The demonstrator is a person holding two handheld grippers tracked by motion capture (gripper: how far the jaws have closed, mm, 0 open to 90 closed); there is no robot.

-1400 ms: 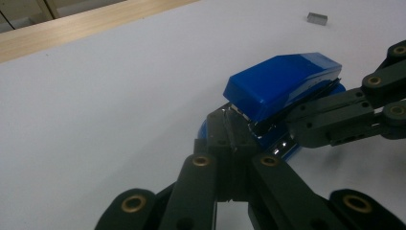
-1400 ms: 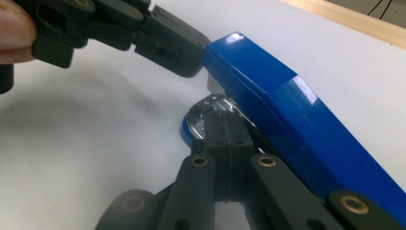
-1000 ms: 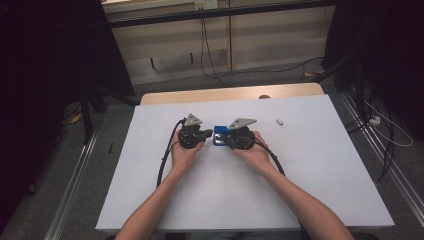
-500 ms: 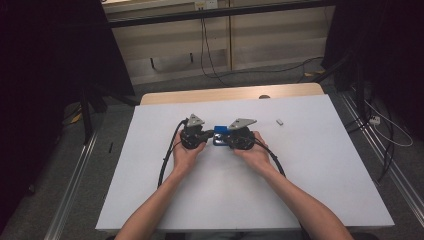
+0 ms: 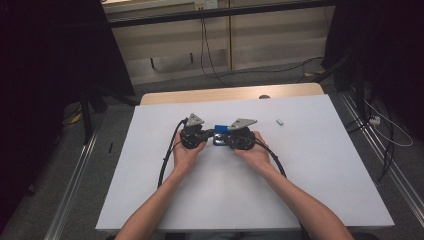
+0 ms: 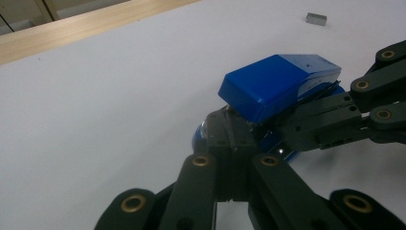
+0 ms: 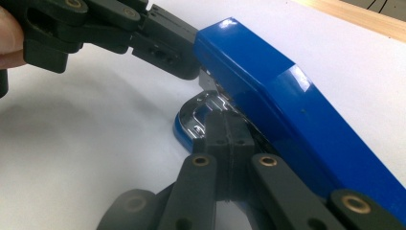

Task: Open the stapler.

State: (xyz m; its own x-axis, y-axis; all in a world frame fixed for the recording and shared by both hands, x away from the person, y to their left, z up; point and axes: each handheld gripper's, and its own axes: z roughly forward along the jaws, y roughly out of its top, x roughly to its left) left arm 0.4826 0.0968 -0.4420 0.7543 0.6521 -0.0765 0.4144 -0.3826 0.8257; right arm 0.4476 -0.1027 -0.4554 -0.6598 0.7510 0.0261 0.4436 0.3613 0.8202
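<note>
Black hand-held gripper (image 5: 202,134) links, brass pivot pins, grey three-cornered plates, black cables

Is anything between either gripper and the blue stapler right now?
Nothing visible. Both grippers are already at the stapler: the left gripper has its shut jaws at one end, the right gripper at the metal base under the top. The small grey piece lies apart on the table.

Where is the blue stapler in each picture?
High view: the blue stapler sits mid-table between the left gripper and the right gripper.
Left gripper view: the stapler is right of centre, just past that gripper's shut jaws.
Right gripper view: the stapler runs from the centre to the lower right, beside that gripper's shut jaws.
Shared landmark: the white table under it.
</note>
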